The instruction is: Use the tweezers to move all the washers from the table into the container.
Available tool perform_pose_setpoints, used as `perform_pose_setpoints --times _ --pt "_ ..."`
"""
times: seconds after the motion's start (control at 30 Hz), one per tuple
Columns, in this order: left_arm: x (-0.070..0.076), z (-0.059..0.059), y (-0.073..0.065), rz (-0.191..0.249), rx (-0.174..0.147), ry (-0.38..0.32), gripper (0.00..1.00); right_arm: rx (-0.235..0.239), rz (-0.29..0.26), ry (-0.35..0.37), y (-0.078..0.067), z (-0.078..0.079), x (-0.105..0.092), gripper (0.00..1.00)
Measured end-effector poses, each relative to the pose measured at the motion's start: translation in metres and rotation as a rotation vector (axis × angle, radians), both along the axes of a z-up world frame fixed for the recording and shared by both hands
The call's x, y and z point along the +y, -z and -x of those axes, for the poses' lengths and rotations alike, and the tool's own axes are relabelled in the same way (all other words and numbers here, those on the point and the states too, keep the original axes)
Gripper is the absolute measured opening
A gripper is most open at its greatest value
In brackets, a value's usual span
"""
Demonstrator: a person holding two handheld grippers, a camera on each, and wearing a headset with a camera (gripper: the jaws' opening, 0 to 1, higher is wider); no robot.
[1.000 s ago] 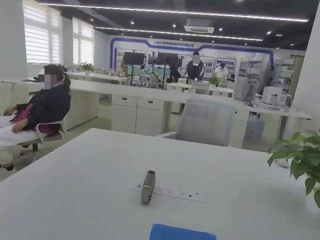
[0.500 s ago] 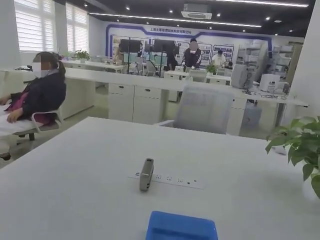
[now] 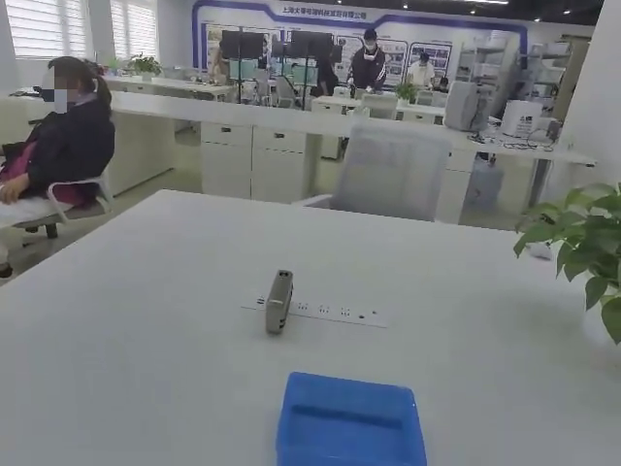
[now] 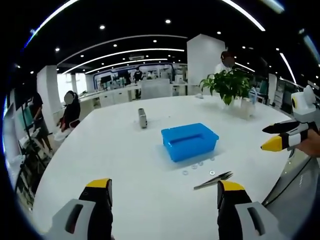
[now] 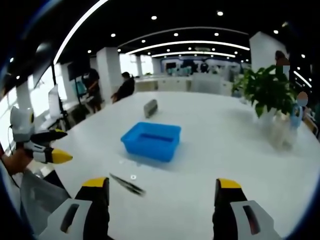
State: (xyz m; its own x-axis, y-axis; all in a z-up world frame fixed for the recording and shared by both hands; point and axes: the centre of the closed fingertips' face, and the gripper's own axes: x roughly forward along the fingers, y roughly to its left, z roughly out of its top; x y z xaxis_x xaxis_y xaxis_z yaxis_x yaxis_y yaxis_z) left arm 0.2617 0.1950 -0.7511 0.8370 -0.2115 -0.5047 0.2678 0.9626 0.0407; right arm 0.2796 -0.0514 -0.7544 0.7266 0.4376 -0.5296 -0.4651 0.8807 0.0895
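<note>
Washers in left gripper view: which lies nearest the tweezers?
The lone washer right beside the tweezers; the other washers lie farther off, strung along the blue container near side.

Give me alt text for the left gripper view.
A blue container sits on a white table, washers and tweezers lying before it. The left gripper is open and empty; the right gripper shows at the right edge.

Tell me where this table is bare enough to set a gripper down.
Bare: the wide stretch of table between the container and the plant, and the stretch on the container's other side, out to the table edge. Crowded: the strip on the container's near side, where the washers and tweezers lie.
</note>
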Motion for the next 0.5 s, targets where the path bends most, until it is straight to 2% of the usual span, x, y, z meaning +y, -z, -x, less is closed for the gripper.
perform_pose_setpoints --times 0.07,0.13,0.23,0.27,0.3,0.4,0.5 --pt "-0.002 -0.002 0.007 -0.018 0.023 0.026 0.85 0.012 0.004 -0.002 0.003 -0.001 0.001 0.85" --pt "-0.002 -0.005 0.010 -0.028 0.027 0.040 0.81 0.021 0.010 -0.006 0.006 -0.001 0.002 0.85" --pt "-0.006 -0.010 0.014 -0.018 0.047 0.088 0.73 0.035 0.015 -0.007 0.008 -0.001 0.002 0.85" --pt "-0.009 -0.010 0.016 -0.011 0.059 0.115 0.69 0.041 0.017 -0.006 0.010 -0.001 0.000 0.85" --pt "-0.015 -0.010 0.020 -0.010 0.085 0.168 0.66 0.046 0.018 -0.005 0.011 -0.001 0.000 0.84" --pt "-0.018 -0.013 0.028 -0.044 0.124 0.237 0.59 0.067 0.023 -0.002 0.017 -0.001 -0.003 0.84" --pt "-0.027 -0.016 0.036 -0.044 0.163 0.332 0.49 0.081 0.028 0.003 0.020 0.000 -0.006 0.84"
